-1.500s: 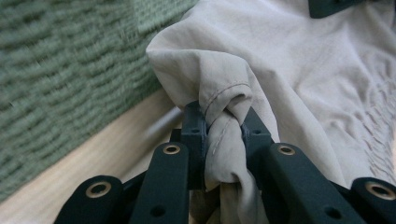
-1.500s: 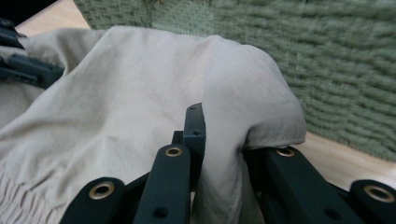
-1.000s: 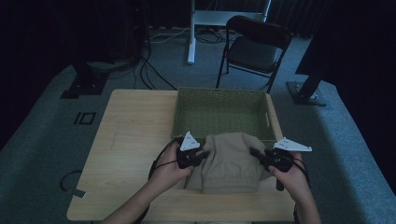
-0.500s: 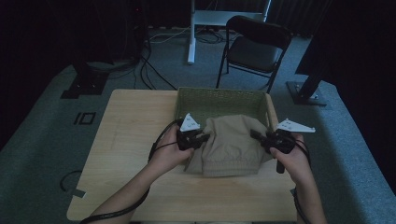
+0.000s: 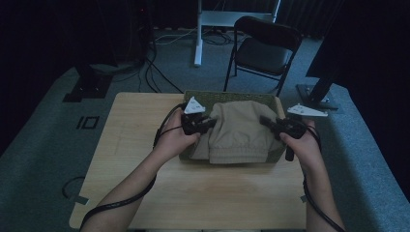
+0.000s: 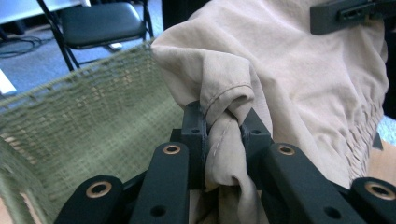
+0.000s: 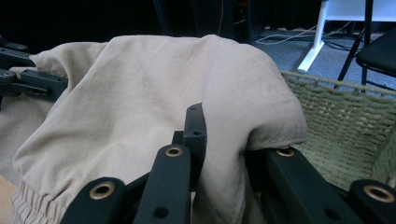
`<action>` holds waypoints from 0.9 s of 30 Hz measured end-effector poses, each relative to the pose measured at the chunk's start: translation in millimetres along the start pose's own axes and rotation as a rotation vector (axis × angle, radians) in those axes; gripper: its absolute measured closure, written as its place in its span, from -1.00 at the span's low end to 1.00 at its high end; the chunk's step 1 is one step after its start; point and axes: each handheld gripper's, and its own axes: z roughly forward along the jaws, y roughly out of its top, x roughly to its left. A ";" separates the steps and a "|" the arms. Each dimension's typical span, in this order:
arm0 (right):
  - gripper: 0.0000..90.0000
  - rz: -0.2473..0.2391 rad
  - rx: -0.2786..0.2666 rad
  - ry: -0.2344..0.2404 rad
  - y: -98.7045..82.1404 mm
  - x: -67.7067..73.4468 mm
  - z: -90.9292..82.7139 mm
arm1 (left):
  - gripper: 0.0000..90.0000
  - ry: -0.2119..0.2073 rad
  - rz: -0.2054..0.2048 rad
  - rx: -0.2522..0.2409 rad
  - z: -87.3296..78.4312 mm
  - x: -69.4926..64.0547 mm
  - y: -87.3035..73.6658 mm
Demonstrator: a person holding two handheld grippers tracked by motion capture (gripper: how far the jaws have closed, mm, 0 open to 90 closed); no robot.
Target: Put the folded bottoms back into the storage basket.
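High view: a beige garment hangs between the 2 grippers over a green woven basket that stands on the far half of a wooden table. The left gripper grips the garment's left edge and the right gripper grips its right edge, so the cloth is stretched between them. Its gathered hem droops over the basket's near rim toward the person. Each gripper sits in a hand, the forearms coming in from below, with a cable trailing down each arm. A black folding chair stands on the carpet beyond the table.

Left gripper view: the left gripper has its 2 black jaws drawn nearly together, with a bunched, stitched fold of the garment pinched tight between the pads. The rest of the cloth billows up and to the right of the jaws. The basket's woven wall lies to the left and behind. The chair shows at the upper left.

Right gripper view: the right gripper is likewise almost closed, clamped on a fold at the garment's edge; the cloth drapes over the jaws and spreads away to the left, where the other gripper holds the far edge. The basket lies to the right, below the cloth.
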 end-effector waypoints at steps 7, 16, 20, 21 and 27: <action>0.72 0.020 -0.018 -0.009 15.5 -9.7 9.9 | 0.73 0.013 -0.029 -0.023 7.6 17.5 18.6; 0.72 0.025 -0.012 -0.056 30.4 -24.3 30.3 | 0.73 0.035 -0.041 -0.028 30.0 38.6 25.8; 0.72 0.033 -0.005 -0.071 31.5 -30.7 38.7 | 0.73 0.036 -0.056 -0.032 39.7 45.1 24.6; 0.72 0.036 -0.002 -0.072 32.0 -33.3 42.1 | 0.73 0.050 -0.058 -0.032 46.8 49.7 23.6; 0.71 0.049 0.014 -0.105 25.9 -48.7 69.1 | 0.73 0.082 -0.082 -0.037 67.6 63.3 15.6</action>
